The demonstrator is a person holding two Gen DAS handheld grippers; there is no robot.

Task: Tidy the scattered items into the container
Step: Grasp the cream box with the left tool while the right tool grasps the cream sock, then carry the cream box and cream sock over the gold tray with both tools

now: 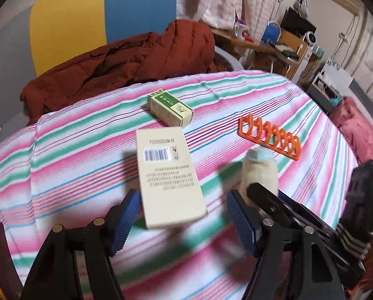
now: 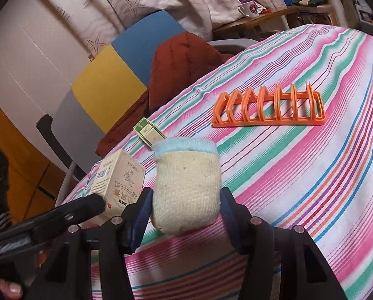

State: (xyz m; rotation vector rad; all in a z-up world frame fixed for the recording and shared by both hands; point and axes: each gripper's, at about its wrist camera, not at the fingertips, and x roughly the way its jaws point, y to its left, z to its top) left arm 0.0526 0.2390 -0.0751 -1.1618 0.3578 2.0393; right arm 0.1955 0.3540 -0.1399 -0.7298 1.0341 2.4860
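Observation:
A beige box (image 1: 166, 175) with a barcode stands between the blue pads (image 1: 126, 215) of my left gripper (image 1: 184, 220). There is a gap on each side, so the gripper is open around the box. My right gripper (image 2: 184, 212) is shut on a rolled cream sock (image 2: 186, 187) with a pale blue cuff, low over the striped cloth (image 2: 299, 175). In the left wrist view the sock (image 1: 259, 170) shows just right of the box, which appears again as the beige box (image 2: 119, 185) in the right wrist view. A small green box (image 1: 170, 110) and an orange plastic rack (image 1: 269, 137) lie farther back.
A rust-brown jacket (image 1: 124, 60) is heaped on a yellow and blue chair (image 1: 99, 12) past the table's far edge, beside a grey rim (image 2: 231, 42). A dark red quilted cloth (image 1: 356, 125) lies at the right. A desk with a mug (image 2: 249, 7) stands behind.

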